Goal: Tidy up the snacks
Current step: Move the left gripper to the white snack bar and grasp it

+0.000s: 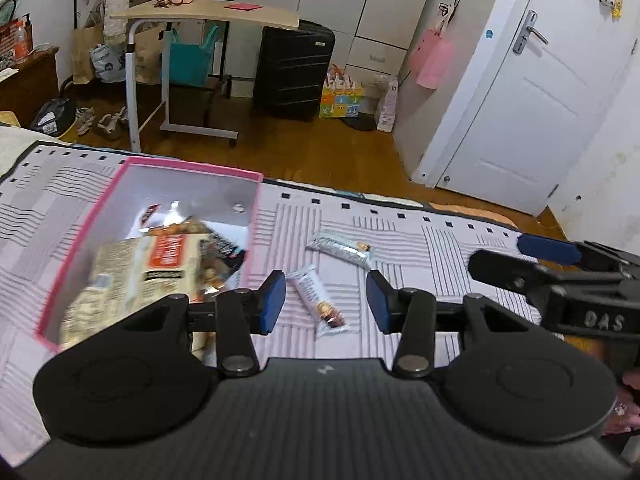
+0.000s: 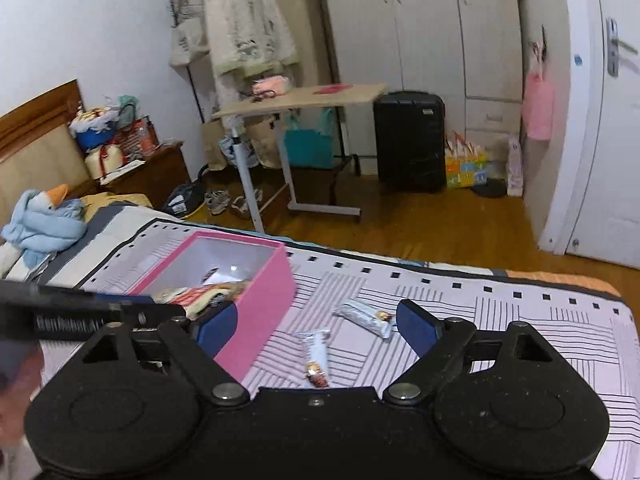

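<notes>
Black left gripper (image 1: pixel 326 300), blue pads (image 1: pixel 272 302), perhaps rubber

Each view looks forward and downward from a handheld gripper over a bed with a striped cover (image 1: pixel 400 240), facing the wardrobe wall, with its own fingers filling the lower frame. The left wrist view sits close above the pink box (image 1: pixel 192 168) at left of frame, while the right wrist view sees that box (image 2: pixel 264 300) from farther right. Both share the box, two snack bars (image 2: pixel 372 318) at centre, the rolling desk (image 2: pixel 304 98) and black suitcase (image 2: pixel 410 140) in the upper frame.
</notes>
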{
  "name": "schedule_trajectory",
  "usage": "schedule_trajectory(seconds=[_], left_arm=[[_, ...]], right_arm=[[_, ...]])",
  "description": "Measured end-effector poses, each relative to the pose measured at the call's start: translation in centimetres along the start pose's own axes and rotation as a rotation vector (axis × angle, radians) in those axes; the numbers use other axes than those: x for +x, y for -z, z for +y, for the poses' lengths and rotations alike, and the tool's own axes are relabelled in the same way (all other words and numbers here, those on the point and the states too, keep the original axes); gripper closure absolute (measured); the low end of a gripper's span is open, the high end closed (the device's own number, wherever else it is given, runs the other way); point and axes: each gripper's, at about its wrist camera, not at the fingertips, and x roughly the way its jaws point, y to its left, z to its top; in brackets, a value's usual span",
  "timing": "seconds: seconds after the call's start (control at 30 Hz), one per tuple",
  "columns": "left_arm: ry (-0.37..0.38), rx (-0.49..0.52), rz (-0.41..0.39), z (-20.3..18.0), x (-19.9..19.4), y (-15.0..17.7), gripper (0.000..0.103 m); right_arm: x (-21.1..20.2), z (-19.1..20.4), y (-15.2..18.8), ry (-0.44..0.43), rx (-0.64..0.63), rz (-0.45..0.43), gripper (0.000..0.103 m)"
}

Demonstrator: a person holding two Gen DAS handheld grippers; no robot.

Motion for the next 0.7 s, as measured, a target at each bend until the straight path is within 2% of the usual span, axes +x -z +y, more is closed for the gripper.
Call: schedule_trajectory(seconds=[0.03,0.1,0.23,0.33,0.4,0.5,0.7], left_arm=[[0.011,-0.011,-0.009,-0.3,1.0,0.1,0.06],[0.023,-0.031,-0.006,-0.9,2.8,0.0,0.06],[-0.024,-0.035,-0.024,-2.0,6.6,0.7,0.06],[-0.064,-0.042,-0.04,-2.3,9.1,1.8,0.059],[-0.098,-0.046,-0.059,-2.3,10.5,2.9,0.059],[-0.126,-0.006,-0.042,-2.4,12.7,3.9,0.058],[-0.119,0.011,-0.021,-2.2,16.3,5.7,0.058]], right_arm=[[0.9,-0.7,-0.2,-0.002,0.001,0.011,0.022],[2.4,-1.8,-0.5,-0.016,0.001,0.018,0.023],[5.6,-3.5,-0.7,-0.074,-0.061,0.011,0.024],[8.6,-4.4,-0.1,-0.084,-0.129,0.03,0.034],[10.4,-5.8,1.0,-0.105,-0.09,0.023,0.034],[12.9,-7.5,2.6,-0.125,-0.052,0.03,0.035],[17.4,-9.0,4.9,-0.121,-0.069,0.056,0.034]])
